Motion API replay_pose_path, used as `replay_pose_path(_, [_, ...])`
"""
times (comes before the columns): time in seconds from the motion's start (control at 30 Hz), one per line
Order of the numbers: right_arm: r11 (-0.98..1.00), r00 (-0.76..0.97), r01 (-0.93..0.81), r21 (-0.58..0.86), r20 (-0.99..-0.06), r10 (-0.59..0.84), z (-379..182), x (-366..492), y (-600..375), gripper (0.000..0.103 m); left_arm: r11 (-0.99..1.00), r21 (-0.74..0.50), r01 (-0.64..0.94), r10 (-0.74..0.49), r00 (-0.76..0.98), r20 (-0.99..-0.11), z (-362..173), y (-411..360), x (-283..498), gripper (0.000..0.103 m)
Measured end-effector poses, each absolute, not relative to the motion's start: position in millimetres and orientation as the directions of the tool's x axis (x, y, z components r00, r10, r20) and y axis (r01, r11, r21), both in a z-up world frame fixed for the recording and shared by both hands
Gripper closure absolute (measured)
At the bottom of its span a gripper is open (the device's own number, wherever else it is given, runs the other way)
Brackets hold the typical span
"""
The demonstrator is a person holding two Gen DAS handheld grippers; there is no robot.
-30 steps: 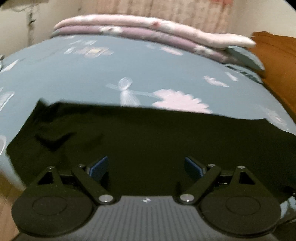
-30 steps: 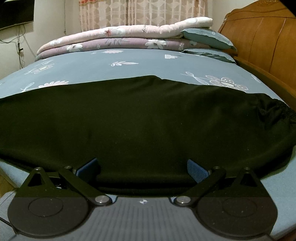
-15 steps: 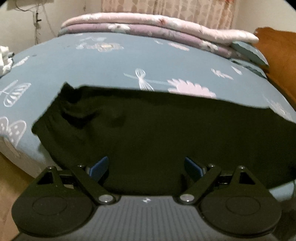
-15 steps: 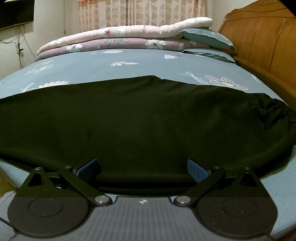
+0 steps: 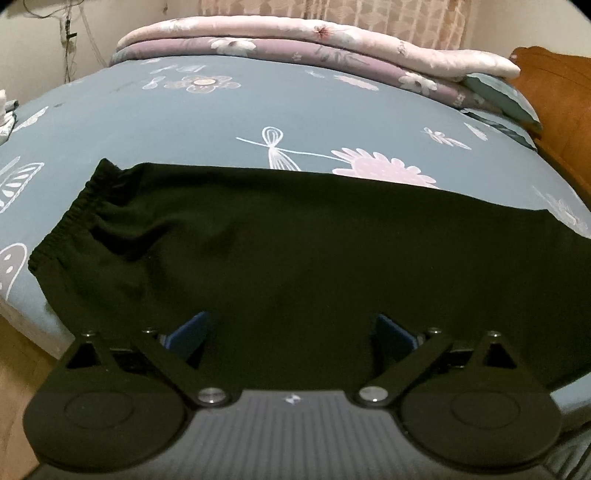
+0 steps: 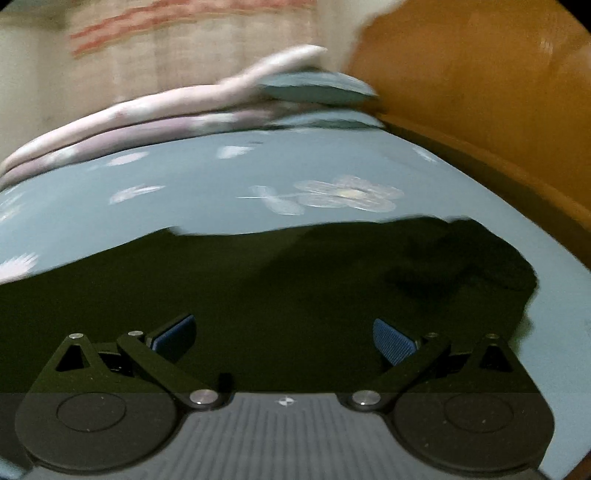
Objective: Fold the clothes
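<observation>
Where the blue-grey floral bedsheet (image 5: 295, 107) lies spread, one black fabric garment with a gathered elastic band (image 5: 295, 251) rests flat across its near part. Two folded quilts, one pink (image 5: 332, 35) over one mauve (image 5: 295, 50), are stacked at the far edge beside one wooden headboard (image 6: 480, 92). The left gripper (image 5: 290, 330) is opening, nothing pinched between its blue pads; the right gripper (image 6: 282, 334) stands wide apart, pads clear of the cloth below.

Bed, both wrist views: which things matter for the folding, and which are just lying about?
For the job:
- black garment
- left gripper, jaws opening, clamping nothing
- right gripper, open

Lying about:
- folded quilts
- pillow
- headboard
- bedsheet
</observation>
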State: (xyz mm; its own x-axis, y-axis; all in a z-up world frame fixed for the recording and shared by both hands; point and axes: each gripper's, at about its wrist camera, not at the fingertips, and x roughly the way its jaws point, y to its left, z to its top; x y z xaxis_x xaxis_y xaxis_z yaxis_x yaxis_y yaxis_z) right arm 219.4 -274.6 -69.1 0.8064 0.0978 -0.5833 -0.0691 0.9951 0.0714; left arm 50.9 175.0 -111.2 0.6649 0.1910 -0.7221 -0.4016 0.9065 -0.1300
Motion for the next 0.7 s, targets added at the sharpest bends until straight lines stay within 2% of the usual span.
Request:
replay_pose_path(0.13, [0.988, 0.784, 0.044, 0.148, -0.618, 0.057, -85.6, 225.6, -300.6, 0.0, 0.904, -0.14, -0.405, 0.184, 0.662, -0.727, -110.5, 176.6, 51.6, 0.004])
replay_pose_path(0.2, [0.988, 0.807, 0.016, 0.154, -0.585, 0.078, -90.8, 216.3, -305.3, 0.0, 0.906, -0.135, -0.402, 0.181, 0.654, -0.735, -110.2, 176.5, 53.8, 0.002])
replay_pose_path(0.3, [0.994, 0.811, 0.006, 0.108, -0.582, 0.059, -90.4, 216.8, -301.3, 0.0, 0.901, -0.131, -0.414, 0.183, 0.635, -0.75, -107.3, 176.1, 57.7, 0.002])
replay_pose_path(0.47, [0.976, 0.846, -0.046, 0.212, -0.511, 0.151, -81.4, 199.8, -293.6, 0.0, 0.9, -0.168, -0.403, 0.165, 0.671, -0.723, -91.5, 174.6, 60.5, 0.002])
replay_pose_path(0.7, [0.923, 0.828, -0.185, 0.338, -0.452, 0.331, -74.3, 183.0, -263.7, 0.0, 0.897, -0.169, -0.409, 0.155, 0.648, -0.746, -100.4, 178.1, 60.5, 0.002])
